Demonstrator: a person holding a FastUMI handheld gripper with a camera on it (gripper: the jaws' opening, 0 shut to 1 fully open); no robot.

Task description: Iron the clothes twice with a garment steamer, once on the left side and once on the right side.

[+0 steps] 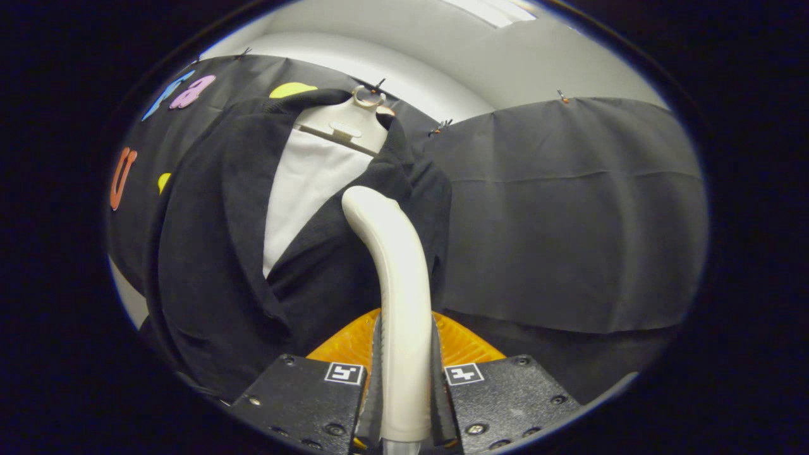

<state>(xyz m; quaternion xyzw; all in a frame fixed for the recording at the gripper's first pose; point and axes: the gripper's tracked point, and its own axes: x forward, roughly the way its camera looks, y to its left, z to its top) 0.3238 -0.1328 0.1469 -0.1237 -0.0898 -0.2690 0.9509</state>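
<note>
Tongs (404, 354) clamp the steamer handle (398, 303), its head hidden against the jacket (221, 253).

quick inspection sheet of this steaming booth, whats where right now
surface: nothing seen
job's things: black jacket hangs on a white hanger over a white inner panel; white steamer handle rises between the fingers, its head against the jacket front by the right-hand lapel
clutter: nothing seen
grippers: gripper shut on the steamer handle, both fingers pressing its sides; orange part behind it
cables: nothing seen
surroundings: black cloth wall clipped up behind; pale wall above
</note>
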